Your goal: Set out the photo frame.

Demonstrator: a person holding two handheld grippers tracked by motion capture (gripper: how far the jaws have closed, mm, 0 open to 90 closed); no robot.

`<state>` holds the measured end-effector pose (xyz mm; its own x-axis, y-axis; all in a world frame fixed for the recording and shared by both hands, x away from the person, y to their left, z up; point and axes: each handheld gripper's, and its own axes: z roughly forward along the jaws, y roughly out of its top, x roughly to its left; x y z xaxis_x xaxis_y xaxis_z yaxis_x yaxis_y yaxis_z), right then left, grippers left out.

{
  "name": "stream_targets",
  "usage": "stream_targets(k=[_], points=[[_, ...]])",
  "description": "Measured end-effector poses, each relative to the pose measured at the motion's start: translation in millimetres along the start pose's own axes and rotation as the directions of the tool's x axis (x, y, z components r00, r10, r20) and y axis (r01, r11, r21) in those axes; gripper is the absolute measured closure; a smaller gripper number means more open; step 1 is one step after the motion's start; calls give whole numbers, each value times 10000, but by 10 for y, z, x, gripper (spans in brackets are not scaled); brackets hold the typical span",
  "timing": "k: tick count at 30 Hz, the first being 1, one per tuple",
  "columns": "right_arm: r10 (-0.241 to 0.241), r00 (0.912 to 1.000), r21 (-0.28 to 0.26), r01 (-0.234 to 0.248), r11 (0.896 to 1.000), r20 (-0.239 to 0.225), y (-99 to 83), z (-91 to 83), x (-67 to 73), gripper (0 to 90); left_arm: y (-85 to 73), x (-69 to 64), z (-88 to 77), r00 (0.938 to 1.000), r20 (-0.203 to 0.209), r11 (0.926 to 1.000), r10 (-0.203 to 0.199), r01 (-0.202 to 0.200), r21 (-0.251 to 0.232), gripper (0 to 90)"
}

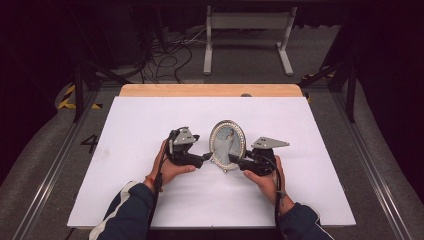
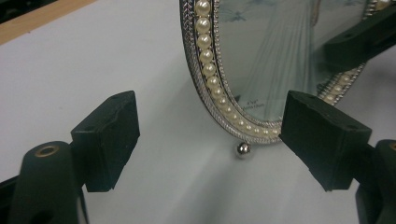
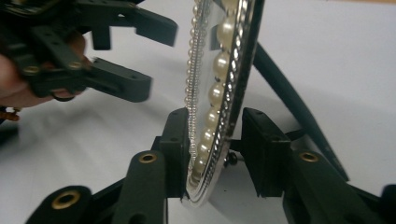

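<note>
You are working on an oval picture frame (image 1: 228,145) that is standing upright near the middle of the white table top (image 1: 135,125), between your two hands. Its rim is silver metal, finely ribbed along the outer edge, with a row of round cream pearls running inside it. Behind the glass a pale, bluish picture of a figure in a long light dress is showing, with a tiny line of print low on it. A small silver ball foot (image 2: 243,149) is resting on the table under the bottom of the rim, and in the right gripper view a dark prop leg (image 3: 299,105) is slanting down behind the frame to the table.

Your right gripper (image 3: 212,149) is reaching in at the frame's lower edge, its jaws set narrowly either side of the rim. One pad is lying against the glass side, while the other is standing just behind the back with a slim gap, so you are bracketing the frame rather than squeezing it.

Your left gripper (image 2: 205,135) is hovering just beside the frame's other lower edge with its jaws spread wide, nothing between them; the pearl rim is lying just beyond the pads.
</note>
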<state>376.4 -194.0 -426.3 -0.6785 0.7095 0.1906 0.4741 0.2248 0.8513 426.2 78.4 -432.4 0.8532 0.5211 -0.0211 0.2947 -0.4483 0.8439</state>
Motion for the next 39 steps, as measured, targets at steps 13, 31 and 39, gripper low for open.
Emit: stream_targets(k=[13,31,39], points=[[-556,9948,-879,632,9941,856,-47,-340,105,695,143,58,253,9980,623,9999,130,-132,32,233],[-189,9959,-1145,290,9930,885,-34,-327,61,787,121,38,158,9904,1373,9999,155,-163,46,469],[-71,9966,-1176,167,9929,816,-5,-278,23,789,70,19,89,9937,1117,9997,93,-115,195,502]])
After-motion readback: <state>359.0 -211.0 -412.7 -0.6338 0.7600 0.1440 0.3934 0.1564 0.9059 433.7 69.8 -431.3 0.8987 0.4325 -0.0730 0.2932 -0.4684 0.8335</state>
